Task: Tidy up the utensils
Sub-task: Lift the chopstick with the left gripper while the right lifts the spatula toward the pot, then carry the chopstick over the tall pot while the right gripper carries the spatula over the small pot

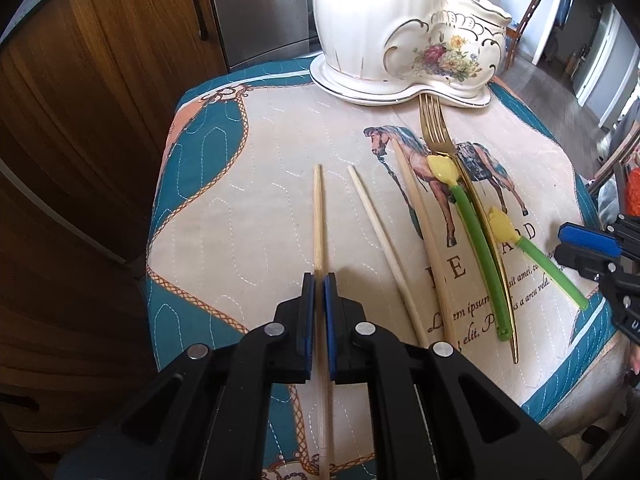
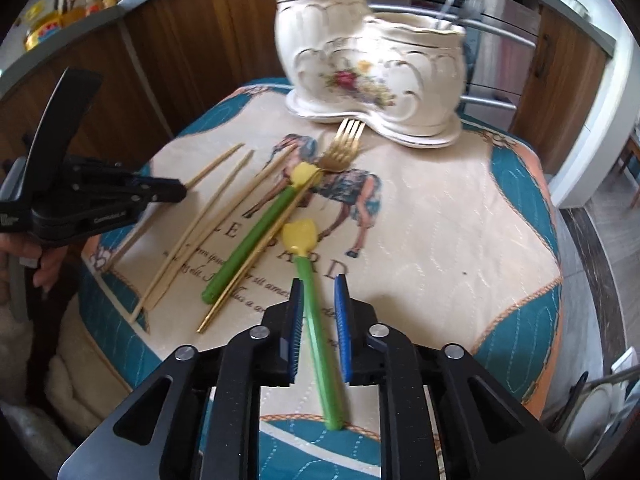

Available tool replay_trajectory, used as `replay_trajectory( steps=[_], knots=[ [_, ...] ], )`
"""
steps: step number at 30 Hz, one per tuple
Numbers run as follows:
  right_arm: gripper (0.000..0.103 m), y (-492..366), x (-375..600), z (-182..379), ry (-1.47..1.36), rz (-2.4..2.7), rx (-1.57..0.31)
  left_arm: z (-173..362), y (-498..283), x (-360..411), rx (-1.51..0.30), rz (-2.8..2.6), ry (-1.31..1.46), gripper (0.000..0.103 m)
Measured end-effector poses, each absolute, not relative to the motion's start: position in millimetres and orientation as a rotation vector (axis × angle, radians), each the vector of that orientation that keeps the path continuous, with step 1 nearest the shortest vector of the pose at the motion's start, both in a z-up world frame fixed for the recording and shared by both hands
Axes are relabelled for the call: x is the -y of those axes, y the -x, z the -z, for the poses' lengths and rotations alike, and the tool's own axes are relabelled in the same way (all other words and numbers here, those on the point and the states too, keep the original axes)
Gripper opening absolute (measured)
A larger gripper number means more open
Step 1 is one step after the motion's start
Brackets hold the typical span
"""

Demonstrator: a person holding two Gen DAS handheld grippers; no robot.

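A bamboo chopstick (image 1: 319,216) lies lengthwise on the quilted cloth (image 1: 248,184) that covers the bench, and the left claw (image 1: 319,280) is closed on it, both blue pads pressed against its sides near the middle of the stick. Just to its right lie a pale chopstick (image 1: 380,236) and then a broader wooden stick (image 1: 424,236), each apart from the next and fanning slightly away from each other at the far end. Further right a gold fork (image 1: 434,128) points its tines at the base of the white ceramic holder (image 1: 400,40), and a green-handled spoon with a yellow tulip-shaped bowl (image 1: 476,236) rests along the fork's handle. A second green tulip spoon (image 2: 316,320) lies nearest the right edge; the right claw (image 2: 319,284) straddles its handle with the jaws narrowly apart. In the right wrist view the left pad touches or almost touches the handle, while a clear gap shows between the handle and the right pad, so the spoon is not pinched. The holder stands at the far side of the cloth, painted with flowers and trimmed in gold, with a taller compartment and a lower one; thin sticks rise from the taller one. A hand (image 2: 48,264) grips the left tool at the left edge of the right wrist view. Wooden cabinet doors (image 1: 80,120) stand behind the bench.
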State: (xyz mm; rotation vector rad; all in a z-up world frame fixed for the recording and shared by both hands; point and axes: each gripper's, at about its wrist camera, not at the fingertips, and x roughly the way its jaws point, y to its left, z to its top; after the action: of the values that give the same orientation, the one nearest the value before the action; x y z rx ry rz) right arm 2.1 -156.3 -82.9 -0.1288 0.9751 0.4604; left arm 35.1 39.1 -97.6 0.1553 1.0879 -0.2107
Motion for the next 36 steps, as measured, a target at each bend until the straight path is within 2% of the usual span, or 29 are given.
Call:
replay_trajectory(
  steps=[8,11,19,28,36],
  knots=[
    [0.018,-15,137,100,0.212,-0.484,-1.011,97,-33,-38,-1.111,0.234,-0.211,0.006],
    [0.01,-17,142,102,0.174,-0.489,-1.007,98,-33,-39,-1.1,0.236,-0.198,0.006],
    [0.01,-15,167,84,0.056,-0.46,-0.922,93,-38,-56,-1.049,0.232,-0.126,0.005],
    [0.01,-25,192,29,-0.062,-0.431,-0.647,34,-31,-66,-0.785,0.311,-0.012,0.005],
    [0.01,-62,217,-16,-0.257,-0.456,-0.449,-33,-47,-20,-0.516,0.457,0.036,0.005]
  ],
)
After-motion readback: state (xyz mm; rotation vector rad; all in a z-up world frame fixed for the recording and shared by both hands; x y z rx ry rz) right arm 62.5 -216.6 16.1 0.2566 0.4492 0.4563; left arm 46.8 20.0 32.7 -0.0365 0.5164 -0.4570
